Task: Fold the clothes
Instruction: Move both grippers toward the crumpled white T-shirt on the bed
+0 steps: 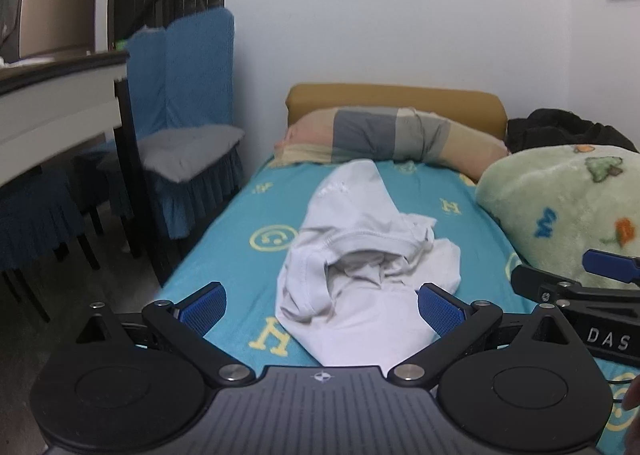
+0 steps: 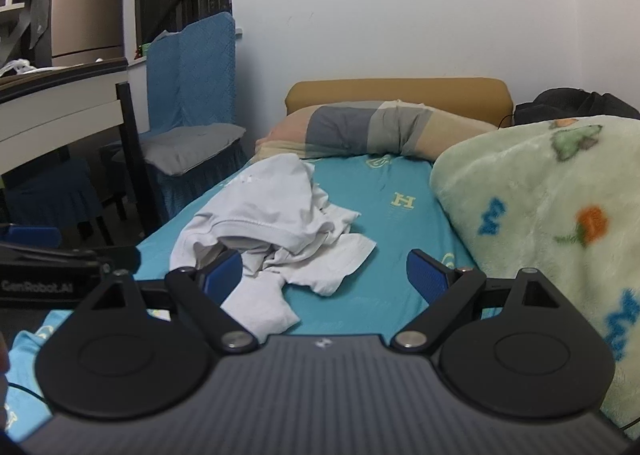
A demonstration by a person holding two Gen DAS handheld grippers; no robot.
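White garment [image 1: 356, 255] lies crumpled mid-bed on the teal sheet [image 1: 240, 215]. Your left gripper [image 1: 322, 309] and right gripper [image 2: 324, 279] are both spread wide, holding nothing. Risk: you pinch bunched layers, or the sheet, and the fold goes crooked.

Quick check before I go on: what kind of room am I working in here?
Most likely a small bedroom at home: a bed with a turquoise sheet, a pillow against the headboard, and a fleece blanket.
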